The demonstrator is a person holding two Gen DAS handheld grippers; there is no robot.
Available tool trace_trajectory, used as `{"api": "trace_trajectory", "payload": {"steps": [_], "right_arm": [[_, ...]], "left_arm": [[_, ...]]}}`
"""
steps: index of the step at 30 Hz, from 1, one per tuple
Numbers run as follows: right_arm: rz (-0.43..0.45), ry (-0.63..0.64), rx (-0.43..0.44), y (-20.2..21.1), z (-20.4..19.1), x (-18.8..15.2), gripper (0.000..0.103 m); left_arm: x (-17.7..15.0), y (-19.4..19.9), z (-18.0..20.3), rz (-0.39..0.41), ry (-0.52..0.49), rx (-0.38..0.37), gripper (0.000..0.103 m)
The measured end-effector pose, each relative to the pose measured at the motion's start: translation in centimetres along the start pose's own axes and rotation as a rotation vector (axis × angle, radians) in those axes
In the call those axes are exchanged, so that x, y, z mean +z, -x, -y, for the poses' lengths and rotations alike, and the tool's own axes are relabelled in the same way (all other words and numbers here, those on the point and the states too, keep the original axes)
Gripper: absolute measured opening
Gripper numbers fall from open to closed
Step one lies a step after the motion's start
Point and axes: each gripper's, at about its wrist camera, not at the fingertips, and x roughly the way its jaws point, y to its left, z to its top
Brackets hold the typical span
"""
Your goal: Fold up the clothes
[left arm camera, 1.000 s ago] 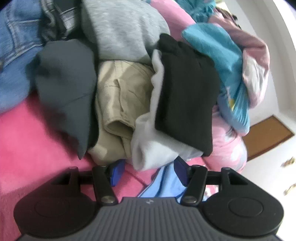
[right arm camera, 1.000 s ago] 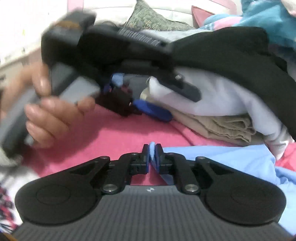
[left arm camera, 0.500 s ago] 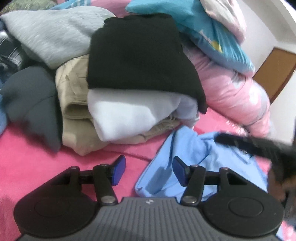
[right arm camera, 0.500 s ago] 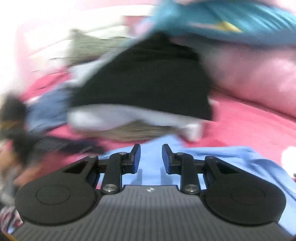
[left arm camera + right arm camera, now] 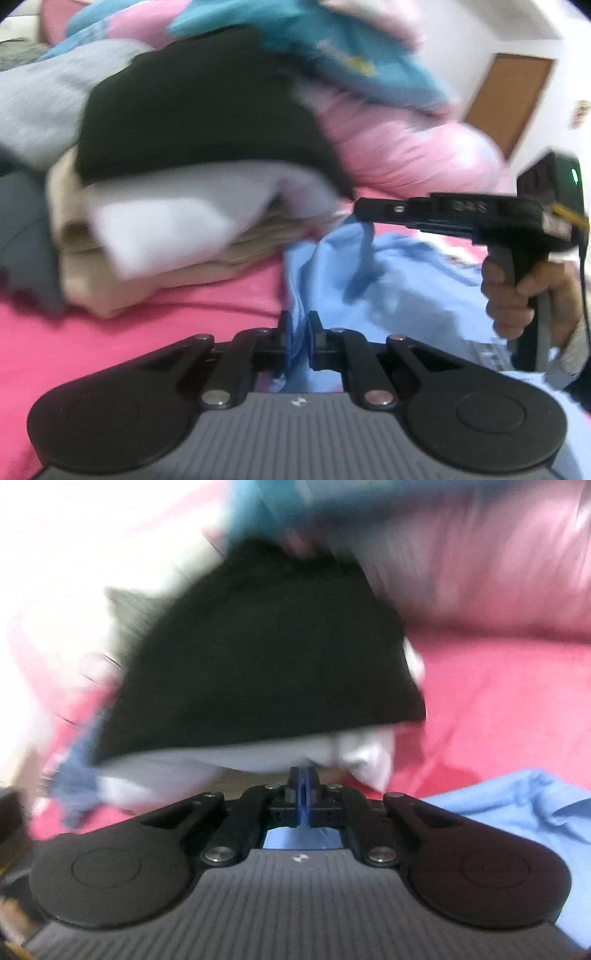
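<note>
A light blue garment point(image 5: 406, 280) lies crumpled on the pink bedspread point(image 5: 110, 332). My left gripper point(image 5: 298, 325) is closing, and its pads pinch a fold of that garment at its near left edge. My right gripper point(image 5: 360, 211), held by a hand point(image 5: 517, 295), comes in from the right and lifts another edge of the same cloth. In the right wrist view my right gripper point(image 5: 303, 775) has closed with its jaws together, and the garment point(image 5: 517, 805) spreads below and to the right. This view is badly blurred.
A stack of folded clothes stands just behind: black point(image 5: 199, 122) on top, white point(image 5: 177, 218) under it, beige point(image 5: 122, 284) lowest. Grey garments lie at the left, pink and teal bedding point(image 5: 399, 147) behind. A brown door point(image 5: 509, 96) is at far right.
Both grippers went from open to pinched on the light blue garment. The right gripper has come in beside the left, and an edge of the cloth has risen off the bed.
</note>
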Motion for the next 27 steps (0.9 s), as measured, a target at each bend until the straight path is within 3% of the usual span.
{"api": "trace_trajectory", "payload": {"steps": [4, 7, 9, 13, 15, 17, 21, 25, 27], "right_arm": [[0.142, 0.003, 0.011, 7.9, 0.3, -3.1, 0.004], [0.095, -0.049, -0.069, 11.2, 1.5, -5.6, 0.005], [0.053, -0.090, -0.147, 12.0, 1.8, -6.6, 0.005], [0.006, -0.033, -0.193, 10.6, 0.1, -5.0, 0.007], [-0.016, 0.040, -0.147, 8.3, -2.0, -3.6, 0.017], [-0.056, 0.122, -0.120, 5.4, -4.4, -2.1, 0.037], [-0.159, 0.287, -0.192, -0.9, -8.0, -0.2, 0.051], [-0.184, 0.222, -0.325, -4.8, -6.2, 1.1, 0.058], [-0.218, 0.136, -0.313, -5.9, -4.6, 1.5, 0.059]], "left_arm": [[-0.7, 0.9, 3.1, 0.002, -0.137, -0.147, 0.009], [-1.6, 1.0, 5.5, -0.026, -0.245, -0.233, 0.010], [-2.2, 0.7, 6.5, -0.042, -0.298, -0.248, 0.011], [-2.7, -0.2, 6.6, -0.102, -0.298, -0.208, 0.018], [-2.3, -0.2, 6.0, -0.110, -0.264, -0.184, 0.026], [-1.8, 0.1, 5.4, -0.103, -0.226, -0.159, 0.029], [-0.3, 2.1, 3.1, -0.005, -0.117, -0.099, 0.038], [0.5, 2.8, 1.0, 0.057, -0.046, 0.058, 0.047], [0.4, 2.0, 0.3, 0.027, -0.044, 0.134, 0.058]]}}
